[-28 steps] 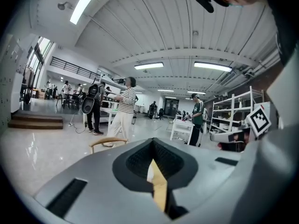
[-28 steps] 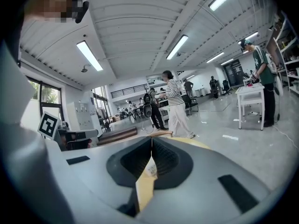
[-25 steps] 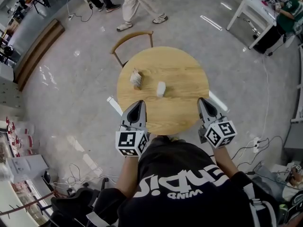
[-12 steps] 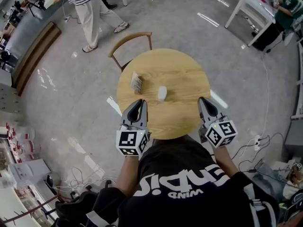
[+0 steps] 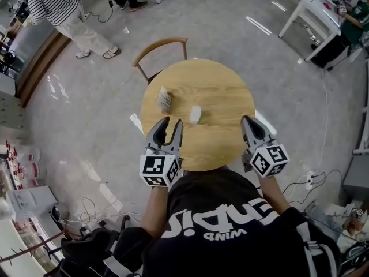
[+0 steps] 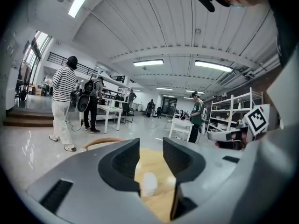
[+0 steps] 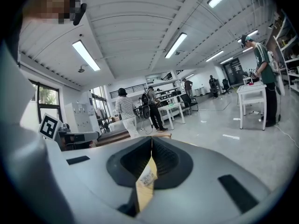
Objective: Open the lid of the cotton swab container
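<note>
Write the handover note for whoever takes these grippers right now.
Left hand-held gripper: open, jaws have just been opening, nothing between them, at the near edge of the table.
Right hand-held gripper: shut, empty, also at the near edge.
Container: near the table's middle, untouched; a packet lies to its left.
Done: nothing yet.
Left: grip the container, open its lid.

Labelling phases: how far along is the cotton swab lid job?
Done: nothing. The small white cotton swab container sits untouched on the round wooden table. In hand: the left hand-held gripper has just been opening its jaws, empty; the right hand-held gripper is shut, empty. Left: reach, grip, open it.
</note>
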Demonstrator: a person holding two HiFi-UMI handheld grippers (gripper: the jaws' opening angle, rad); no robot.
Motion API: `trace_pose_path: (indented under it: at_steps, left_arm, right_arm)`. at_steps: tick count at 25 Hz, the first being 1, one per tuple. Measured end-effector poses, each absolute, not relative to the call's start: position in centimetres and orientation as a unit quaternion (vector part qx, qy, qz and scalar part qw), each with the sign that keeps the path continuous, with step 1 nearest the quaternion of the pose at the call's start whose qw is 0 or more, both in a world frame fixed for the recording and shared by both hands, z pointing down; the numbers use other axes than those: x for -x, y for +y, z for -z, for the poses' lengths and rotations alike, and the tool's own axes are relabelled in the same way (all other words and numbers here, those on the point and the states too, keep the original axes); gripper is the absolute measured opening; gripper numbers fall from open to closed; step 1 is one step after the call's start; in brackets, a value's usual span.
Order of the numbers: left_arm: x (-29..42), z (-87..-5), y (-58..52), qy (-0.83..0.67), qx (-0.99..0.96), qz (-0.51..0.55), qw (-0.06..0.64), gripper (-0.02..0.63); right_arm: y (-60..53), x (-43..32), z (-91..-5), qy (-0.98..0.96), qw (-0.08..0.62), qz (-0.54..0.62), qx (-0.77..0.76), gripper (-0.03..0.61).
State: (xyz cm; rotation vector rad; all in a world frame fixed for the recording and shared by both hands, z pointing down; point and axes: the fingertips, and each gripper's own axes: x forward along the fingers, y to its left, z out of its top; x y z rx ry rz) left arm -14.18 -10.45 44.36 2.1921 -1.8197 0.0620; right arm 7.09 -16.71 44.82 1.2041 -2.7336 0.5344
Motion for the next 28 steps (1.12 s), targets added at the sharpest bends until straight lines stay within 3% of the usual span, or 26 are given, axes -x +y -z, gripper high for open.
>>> trace_pose_path:
  at_steps: [8,28]
  left_arm:
    - [13.9,-44.9,-11.9,-0.639,-0.754,-0.018,0.148,0.267]
    - [12.1,-52.3,-14.1,-0.623,-0.759,-0.077,0.169,0.273]
  right_arm:
    - [-18.0,-7.1,-44.8,-0.905,0.057,-0.171,-0.386,0.002]
    - [-18.0,-7.9,-45.4,-0.9,0.061,-0.175,-0.395,0.002]
